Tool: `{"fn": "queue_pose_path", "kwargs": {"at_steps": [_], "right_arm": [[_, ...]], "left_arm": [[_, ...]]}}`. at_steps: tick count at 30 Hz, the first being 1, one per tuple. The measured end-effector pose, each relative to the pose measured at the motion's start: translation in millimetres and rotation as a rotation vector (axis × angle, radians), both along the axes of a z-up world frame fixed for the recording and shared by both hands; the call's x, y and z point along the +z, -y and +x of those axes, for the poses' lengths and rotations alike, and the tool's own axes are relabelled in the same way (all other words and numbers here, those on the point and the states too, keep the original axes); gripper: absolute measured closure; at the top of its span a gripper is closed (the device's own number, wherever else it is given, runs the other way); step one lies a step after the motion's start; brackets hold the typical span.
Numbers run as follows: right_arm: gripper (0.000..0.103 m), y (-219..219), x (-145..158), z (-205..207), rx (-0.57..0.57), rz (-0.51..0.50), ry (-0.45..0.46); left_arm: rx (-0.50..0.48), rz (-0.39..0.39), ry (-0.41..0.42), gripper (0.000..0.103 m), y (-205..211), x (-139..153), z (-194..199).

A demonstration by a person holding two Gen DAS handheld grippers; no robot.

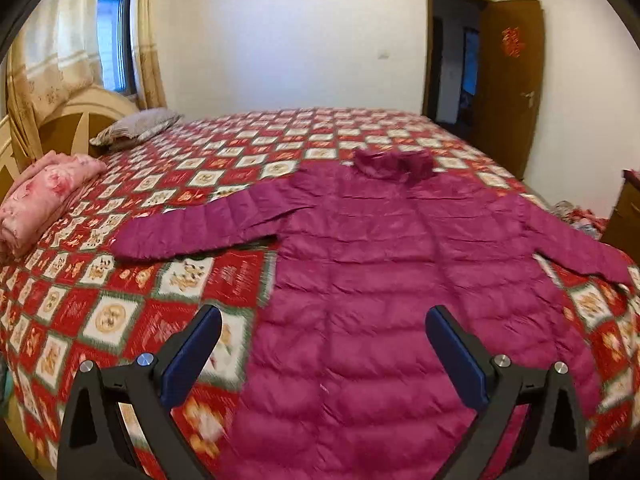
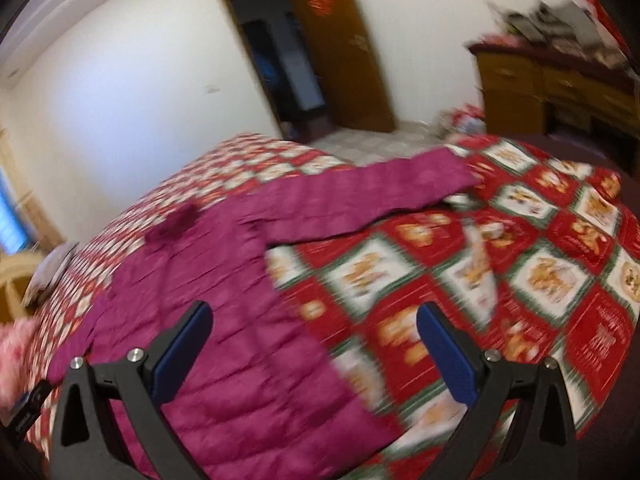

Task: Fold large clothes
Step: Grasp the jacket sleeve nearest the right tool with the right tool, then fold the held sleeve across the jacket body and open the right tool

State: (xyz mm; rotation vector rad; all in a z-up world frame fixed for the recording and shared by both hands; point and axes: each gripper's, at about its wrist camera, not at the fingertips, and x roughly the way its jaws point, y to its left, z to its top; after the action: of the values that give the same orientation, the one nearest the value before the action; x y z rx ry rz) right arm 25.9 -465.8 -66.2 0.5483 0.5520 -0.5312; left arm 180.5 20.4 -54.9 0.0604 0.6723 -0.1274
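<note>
A magenta puffer jacket [image 1: 380, 264] lies spread flat on the bed, collar far, both sleeves stretched out to the sides. My left gripper [image 1: 324, 320] is open and empty, hovering over the jacket's lower left edge. In the right wrist view the jacket [image 2: 224, 320] fills the lower left, its right sleeve [image 2: 372, 188] reaching toward the bed's corner. My right gripper [image 2: 314, 320] is open and empty above the jacket's lower right edge. This view is blurred.
The bed has a red patterned quilt [image 1: 132, 292]. A folded pink blanket [image 1: 44, 196] and a grey pillow [image 1: 136, 126] lie by the headboard. A wooden door [image 1: 508, 80] stands open. A wooden dresser [image 2: 556, 92] is beyond the bed's corner.
</note>
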Motion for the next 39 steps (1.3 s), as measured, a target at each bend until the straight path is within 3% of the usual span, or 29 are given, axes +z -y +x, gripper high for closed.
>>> {"fn": "queue_pose_path", "kwargs": {"at_steps": [5, 8, 12, 17, 19, 21, 23, 26, 31, 36, 39], "right_arm": [[0.000, 90.2, 0.6, -3.9, -0.216, -0.002, -0.027], [0.009, 146.4, -10.9, 7.3, -0.300, 0.034, -0.059], [0.022, 191.5, -34.8, 32.2, -0.312, 0.106, -0.117], [0.028, 206.5, -54.2, 56.9, -0.292, 0.103, -0.171], [0.037, 210.2, -60.5, 65.1, -0.268, 0.111, -0.185], [0.058, 210.8, -67.0, 71.7, -0.240, 0.113, -0.208], [0.071, 212.3, -70.5, 76.4, -0.222, 0.106, -0.220], [0.084, 205.3, -64.8, 83.1, -0.206, 0.043, -0.255], [0.089, 178.7, -28.8, 100.6, -0.181, -0.151, -0.295], [0.089, 120.1, 27.8, 126.0, -0.048, -0.372, -0.252], [0.089, 80.0, 47.1, 146.1, 0.083, -0.407, -0.209]], "left_arm": [[0.026, 0.065, -0.009, 0.001, -8.5, -9.3, 66.3], [0.020, 0.084, -0.028, 0.001, -7.5, -28.1, 105.8], [0.041, 0.072, -0.083, 0.001, -9.6, -56.5, 138.5], [0.111, 0.031, -0.106, 0.001, -23.6, -85.6, 155.6], [0.128, 0.034, -0.125, 0.001, -27.7, -100.4, 159.3], [0.123, 0.020, -0.150, 0.001, -30.7, -113.1, 162.4], [0.124, -0.033, -0.167, 0.001, -36.8, -116.2, 163.9], [0.129, -0.057, -0.173, 0.001, -39.8, -119.5, 164.7], [0.132, -0.043, -0.167, 0.001, -35.8, -120.1, 164.4], [0.131, -0.050, -0.161, 0.001, -37.4, -120.2, 164.8], [0.129, -0.060, -0.155, 0.001, -39.8, -119.7, 162.8]]}}
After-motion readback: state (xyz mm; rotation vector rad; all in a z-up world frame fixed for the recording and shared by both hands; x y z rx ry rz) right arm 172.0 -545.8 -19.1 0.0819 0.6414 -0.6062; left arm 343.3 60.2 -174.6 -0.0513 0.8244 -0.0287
